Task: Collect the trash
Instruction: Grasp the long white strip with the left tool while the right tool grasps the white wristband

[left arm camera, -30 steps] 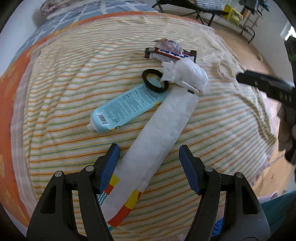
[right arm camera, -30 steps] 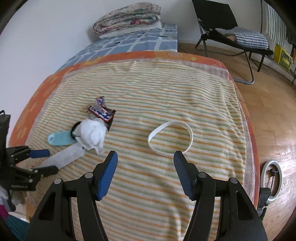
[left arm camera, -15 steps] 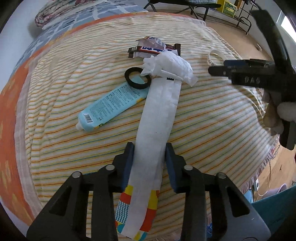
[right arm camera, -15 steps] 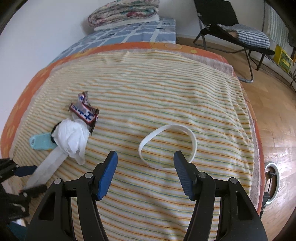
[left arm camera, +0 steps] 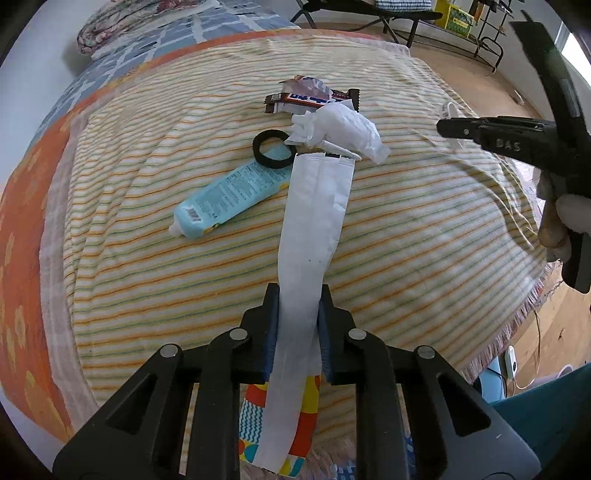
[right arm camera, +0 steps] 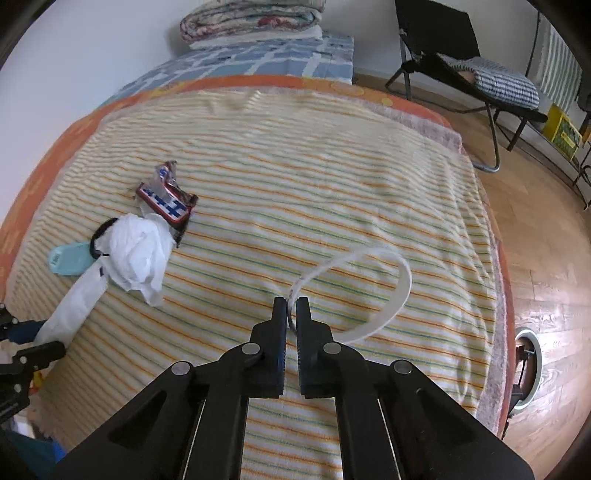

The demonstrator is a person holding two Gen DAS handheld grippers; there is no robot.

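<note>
My left gripper [left arm camera: 295, 310] is shut on a long white wrapper [left arm camera: 314, 221] with a colourful end, which lies across the striped blanket [left arm camera: 424, 229]. At its far end are a crumpled white tissue [left arm camera: 340, 129], a black ring [left arm camera: 271, 149], a light blue tube [left arm camera: 229, 199] and a candy bar wrapper [left arm camera: 310, 99]. My right gripper [right arm camera: 291, 306] is shut on the near edge of a white plastic band loop [right arm camera: 388, 295] on the blanket [right arm camera: 295, 166]. The tissue [right arm camera: 136, 254], candy wrapper [right arm camera: 166, 199] and tube [right arm camera: 68, 260] lie to its left.
Folded bedding [right arm camera: 251, 18] is stacked at the far end of the bed. A black folding chair [right arm camera: 461, 59] stands on the wooden floor [right arm camera: 546, 258] to the right. A ring light [right arm camera: 528, 365] lies on the floor by the bed edge.
Both grippers have closed: the left on the long white wrapper, the right on the white band loop after moving down to it.
</note>
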